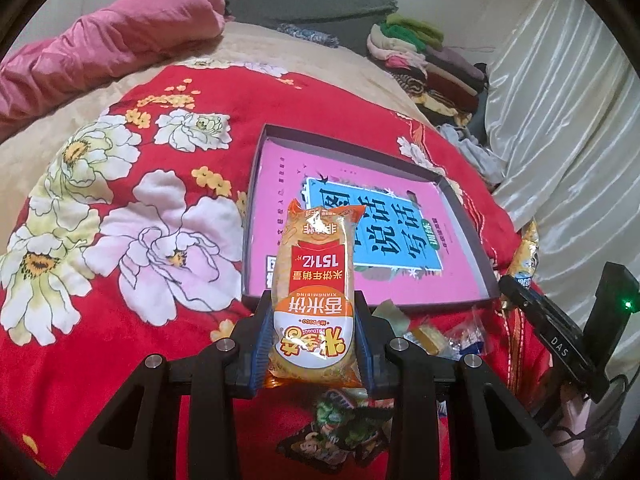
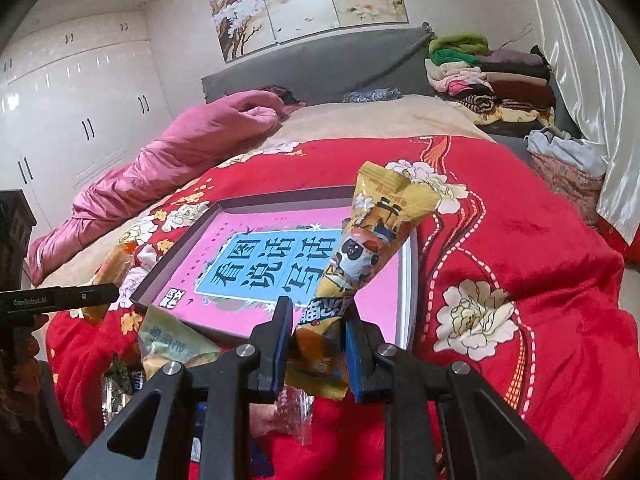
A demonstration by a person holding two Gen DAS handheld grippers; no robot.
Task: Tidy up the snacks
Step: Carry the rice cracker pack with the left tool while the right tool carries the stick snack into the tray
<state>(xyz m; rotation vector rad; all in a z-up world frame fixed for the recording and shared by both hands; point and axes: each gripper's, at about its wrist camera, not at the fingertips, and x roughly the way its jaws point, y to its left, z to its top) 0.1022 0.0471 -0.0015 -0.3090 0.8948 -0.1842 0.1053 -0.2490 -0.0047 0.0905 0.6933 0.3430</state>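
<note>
Left gripper [image 1: 314,344], lower centre: jaws clamped on an orange rice-cracker packet [image 1: 314,292], held upright in front of the shallow box [image 1: 468,216] with its pink printed floor. Right gripper [image 2: 316,344], lower centre: jaws clenched on a yellow panda-print snack packet [image 2: 368,248], tilted up to the right over the box's near edge. Loose wrapped snacks [image 2: 172,344] lie on the red floral blanket [image 1: 120,280] beside the box; folded clothes [image 2: 492,76] are stacked at upper right.
</note>
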